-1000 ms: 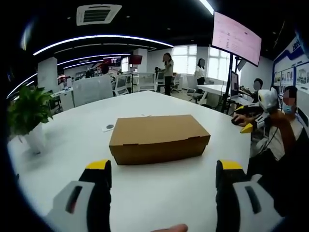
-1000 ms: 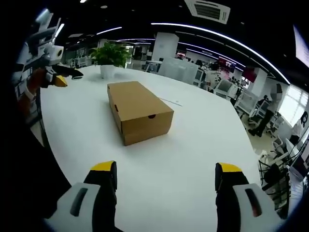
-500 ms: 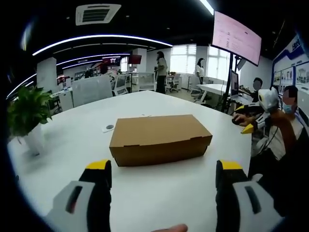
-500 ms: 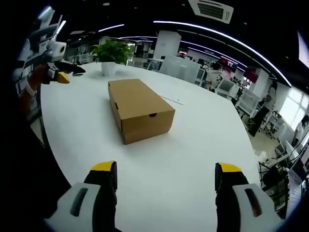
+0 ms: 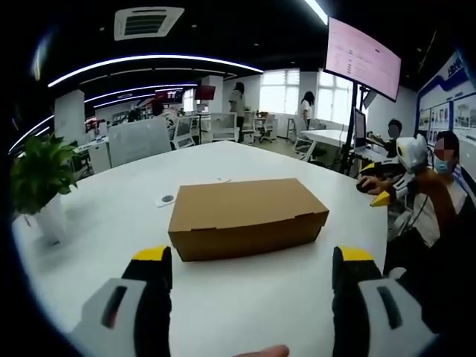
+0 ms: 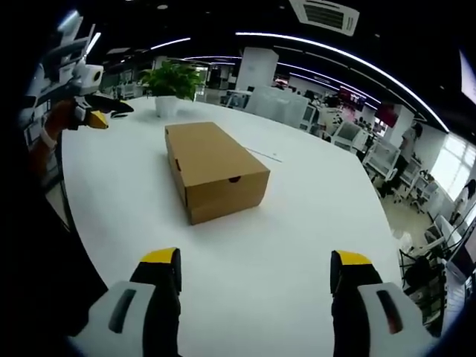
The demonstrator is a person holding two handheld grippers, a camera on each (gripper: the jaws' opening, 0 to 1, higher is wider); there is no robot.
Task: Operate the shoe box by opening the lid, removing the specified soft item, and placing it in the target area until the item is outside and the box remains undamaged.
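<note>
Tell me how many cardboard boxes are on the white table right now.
1. A single closed brown shoe box lies near the middle of the white table, ahead of both open grippers; a potted plant stands off to its side. No second box shows.

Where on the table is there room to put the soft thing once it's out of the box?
Bare table lies between the box and the right tool, and right of the box. It is tighter by the plant and the left tool.

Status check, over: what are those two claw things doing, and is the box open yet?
Left gripper open, empty. Right gripper open, empty. Shoe box shut, untouched on white table. Nothing between grippers and box.
</note>
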